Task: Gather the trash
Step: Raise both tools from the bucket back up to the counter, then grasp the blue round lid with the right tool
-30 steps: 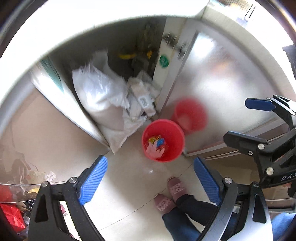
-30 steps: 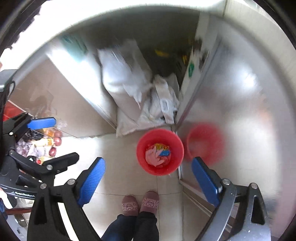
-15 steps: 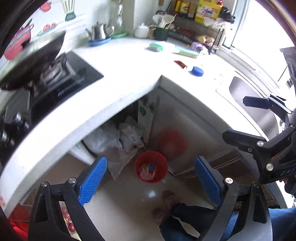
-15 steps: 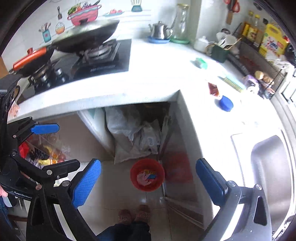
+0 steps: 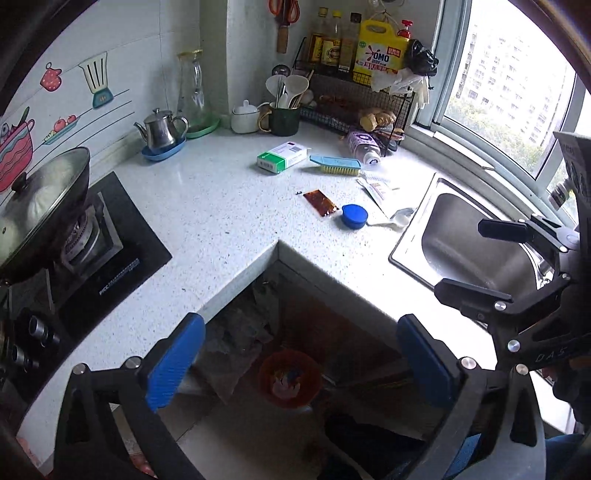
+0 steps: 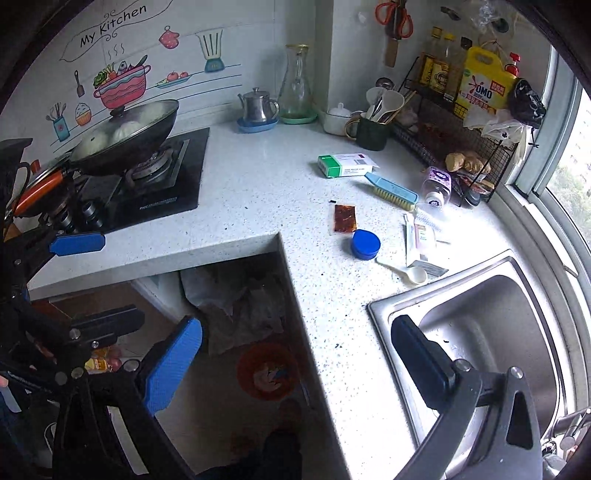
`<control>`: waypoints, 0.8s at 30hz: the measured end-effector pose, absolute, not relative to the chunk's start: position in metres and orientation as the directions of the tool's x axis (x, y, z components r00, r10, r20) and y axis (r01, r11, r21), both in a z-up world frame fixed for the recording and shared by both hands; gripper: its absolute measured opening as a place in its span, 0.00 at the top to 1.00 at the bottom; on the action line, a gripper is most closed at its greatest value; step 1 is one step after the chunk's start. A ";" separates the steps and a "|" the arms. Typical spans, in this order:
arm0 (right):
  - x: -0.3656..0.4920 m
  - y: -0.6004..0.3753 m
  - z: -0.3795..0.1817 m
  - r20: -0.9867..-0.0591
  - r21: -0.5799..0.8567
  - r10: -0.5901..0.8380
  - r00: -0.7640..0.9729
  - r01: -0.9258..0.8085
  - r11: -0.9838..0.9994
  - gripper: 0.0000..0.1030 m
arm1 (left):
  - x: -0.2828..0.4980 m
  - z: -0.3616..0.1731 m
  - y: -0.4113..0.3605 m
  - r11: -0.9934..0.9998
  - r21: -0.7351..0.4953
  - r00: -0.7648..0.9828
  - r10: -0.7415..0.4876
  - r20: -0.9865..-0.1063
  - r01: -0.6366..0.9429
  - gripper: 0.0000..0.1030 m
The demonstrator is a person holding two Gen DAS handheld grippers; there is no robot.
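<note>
Both grippers higher; faucet right-view only.

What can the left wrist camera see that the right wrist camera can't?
Only the left wrist view shows the apartment buildings outside the window and the right tool hanging over the sink.

Only the right wrist view shows the "My Kitchen" sticker, the orange pan handle by the stove, and the left tool at its left edge.

Both show the red bucket on the floor with trash in it, the blue lid, the brown sauce packet, the green and white box and the sink.
</note>
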State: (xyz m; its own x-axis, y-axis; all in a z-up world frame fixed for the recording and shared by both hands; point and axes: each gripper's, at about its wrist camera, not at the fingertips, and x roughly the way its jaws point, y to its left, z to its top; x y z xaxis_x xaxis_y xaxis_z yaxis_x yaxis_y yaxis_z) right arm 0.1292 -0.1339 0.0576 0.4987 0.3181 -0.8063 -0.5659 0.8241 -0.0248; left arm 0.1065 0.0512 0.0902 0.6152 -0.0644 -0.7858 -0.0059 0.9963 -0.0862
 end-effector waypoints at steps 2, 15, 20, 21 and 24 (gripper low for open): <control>0.142 -0.134 0.058 -0.808 -0.019 0.318 0.496 -0.561 0.828 0.01 | 0.121 0.092 0.053 0.996 -0.087 0.610 -0.063 -0.790 -0.010 0.00; 0.246 -0.128 0.032 -0.857 0.010 0.311 0.411 -0.589 0.808 0.01 | 0.214 0.074 0.069 0.994 -0.088 0.529 -0.042 -0.847 -0.062 0.00; 0.286 -0.128 0.003 -0.897 0.068 0.317 0.309 -0.610 0.789 0.01 | 0.239 0.061 0.071 0.990 -0.111 0.486 -0.058 -0.872 -0.082 0.00; 0.293 -0.128 -0.004 -0.906 0.080 0.313 0.284 -0.612 0.787 0.01 | 0.243 0.058 0.071 0.990 -0.113 0.477 -0.059 -0.877 -0.084 0.00; 0.311 -0.128 -0.023 -0.926 0.086 0.288 0.242 -0.610 0.788 0.01 | 0.254 0.049 0.072 0.989 -0.123 0.451 -0.071 -0.890 -0.086 0.00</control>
